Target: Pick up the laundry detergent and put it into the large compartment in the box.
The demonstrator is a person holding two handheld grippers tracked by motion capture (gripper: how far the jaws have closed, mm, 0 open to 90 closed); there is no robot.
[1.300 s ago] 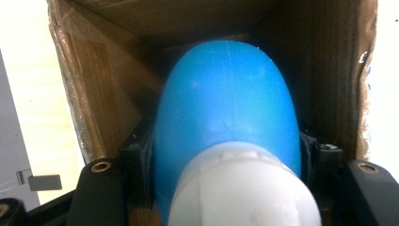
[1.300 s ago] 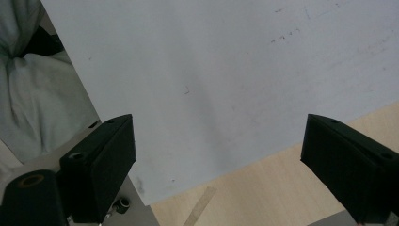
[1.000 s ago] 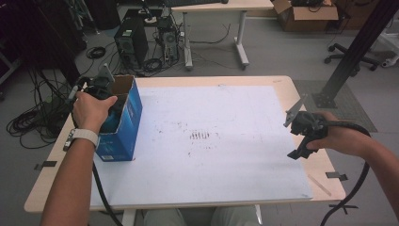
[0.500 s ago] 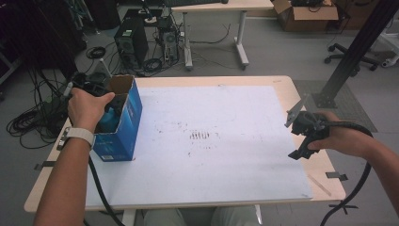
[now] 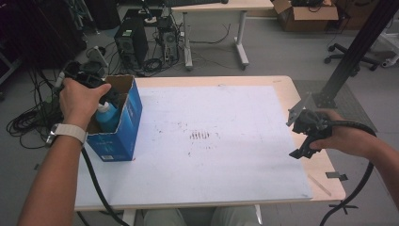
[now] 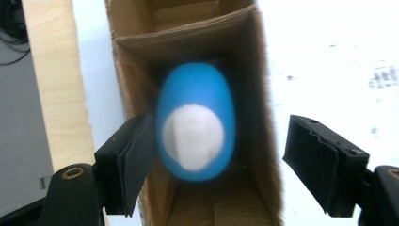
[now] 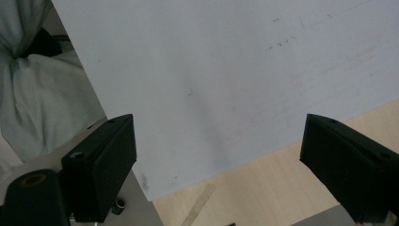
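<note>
A blue bottle (image 5: 107,117) with a white cap stands upright inside the open blue cardboard box (image 5: 126,126) at the table's left. My left gripper (image 5: 108,100) hangs over the box mouth under the person's hand. In the left gripper view the bottle (image 6: 195,87) sits between the jaws; the left pad is close beside it and the right pad stands well apart. The jaws have just been opening, and the pads do not press on the bottle. My right gripper (image 5: 301,151) hovers open at the table's right edge, with nothing between the jaws of the right gripper (image 7: 219,141).
A white sheet (image 5: 211,117) covers most of the wooden table (image 5: 282,84). The box's brown walls (image 6: 263,94) enclose the bottle. Computer towers (image 5: 129,44) and cables lie on the floor behind. A black post (image 5: 357,52) rises at the right.
My left hand has lifted up off the box and drifted slightly away, and the bottle's top now shows in the box. The right hand has stayed put.
</note>
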